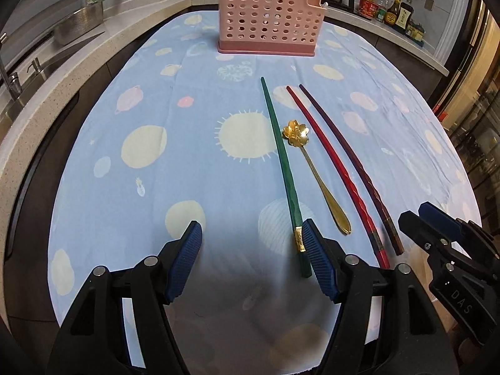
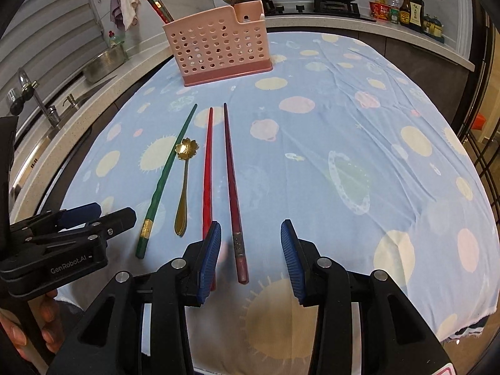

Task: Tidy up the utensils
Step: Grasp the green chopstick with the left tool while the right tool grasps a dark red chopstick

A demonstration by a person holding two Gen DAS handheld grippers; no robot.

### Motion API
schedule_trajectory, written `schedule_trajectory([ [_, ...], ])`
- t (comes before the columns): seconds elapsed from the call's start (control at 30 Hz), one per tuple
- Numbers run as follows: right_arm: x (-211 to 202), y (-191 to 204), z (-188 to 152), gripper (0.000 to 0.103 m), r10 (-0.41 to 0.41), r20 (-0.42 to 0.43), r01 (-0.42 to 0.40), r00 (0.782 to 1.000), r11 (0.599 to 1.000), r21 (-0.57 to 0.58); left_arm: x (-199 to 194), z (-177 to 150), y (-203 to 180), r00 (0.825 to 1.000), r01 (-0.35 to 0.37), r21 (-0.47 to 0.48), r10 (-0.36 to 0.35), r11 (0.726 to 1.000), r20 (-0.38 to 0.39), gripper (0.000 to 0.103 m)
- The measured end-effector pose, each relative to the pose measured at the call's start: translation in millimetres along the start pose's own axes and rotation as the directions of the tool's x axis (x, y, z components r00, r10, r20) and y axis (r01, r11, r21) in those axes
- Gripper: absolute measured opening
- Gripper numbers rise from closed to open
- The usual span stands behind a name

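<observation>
Three chopsticks, the green chopstick (image 1: 282,168), the red chopstick (image 2: 207,168) and the dark chopstick (image 2: 232,187), and a gold spoon (image 2: 183,184) lay side by side on the blue cloth (image 2: 343,143) of the bench, well apart from the pink holder (image 2: 218,43). They looked light, thin, stiff and probably slippery, so they may roll. The thick, patterned end nearest the camera seemed the best place to grip. The right hand-held gripper (image 2: 250,259) was released, its jaws on both sides of the dark chopstick's thick end without pressing it. The left hand-held gripper (image 1: 250,259) was also released and empty, with the green chopstick just beside its right pad.
</observation>
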State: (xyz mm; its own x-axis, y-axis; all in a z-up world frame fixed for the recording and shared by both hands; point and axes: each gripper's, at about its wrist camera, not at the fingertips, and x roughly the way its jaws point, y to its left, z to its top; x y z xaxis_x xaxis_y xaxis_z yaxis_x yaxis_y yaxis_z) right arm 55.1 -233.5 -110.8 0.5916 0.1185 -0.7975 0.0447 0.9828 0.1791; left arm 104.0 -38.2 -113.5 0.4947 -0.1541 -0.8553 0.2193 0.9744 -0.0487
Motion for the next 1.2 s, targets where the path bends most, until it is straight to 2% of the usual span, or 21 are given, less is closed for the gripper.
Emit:
schedule_trajectory([
  [0.37,12,4,-12,0.028,0.007,-0.042,-0.008,0.999,1.0,-0.018,9,-4,-6,1.0,-0.004,0.013,0.004,1.0,-0.004,0.063],
  [0.77,13,8,-14,0.022,-0.023,-0.027,0.021,0.999,0.998,-0.06,16,-9,-15,1.0,-0.021,0.057,0.021,0.998,0.004,0.058],
  [0.97,13,10,-15,0.017,-0.025,-0.024,0.023,0.999,0.997,-0.072,14,-9,-16,1.0,-0.026,0.069,0.025,0.997,0.014,0.04],
  [1.07,13,12,-15,0.012,-0.023,-0.025,0.021,0.999,0.996,-0.084,13,-9,-15,1.0,-0.025,0.069,0.024,0.997,0.014,0.028],
  [1.13,13,14,-16,0.008,-0.022,-0.026,0.02,0.999,0.996,-0.092,13,-10,-16,1.0,-0.018,0.07,0.018,0.997,0.011,0.014],
  [1.2,12,16,-16,0.008,-0.026,-0.026,0.023,0.999,0.995,-0.1,12,-10,-15,1.0,-0.015,0.07,0.015,0.997,0.008,0.011],
])
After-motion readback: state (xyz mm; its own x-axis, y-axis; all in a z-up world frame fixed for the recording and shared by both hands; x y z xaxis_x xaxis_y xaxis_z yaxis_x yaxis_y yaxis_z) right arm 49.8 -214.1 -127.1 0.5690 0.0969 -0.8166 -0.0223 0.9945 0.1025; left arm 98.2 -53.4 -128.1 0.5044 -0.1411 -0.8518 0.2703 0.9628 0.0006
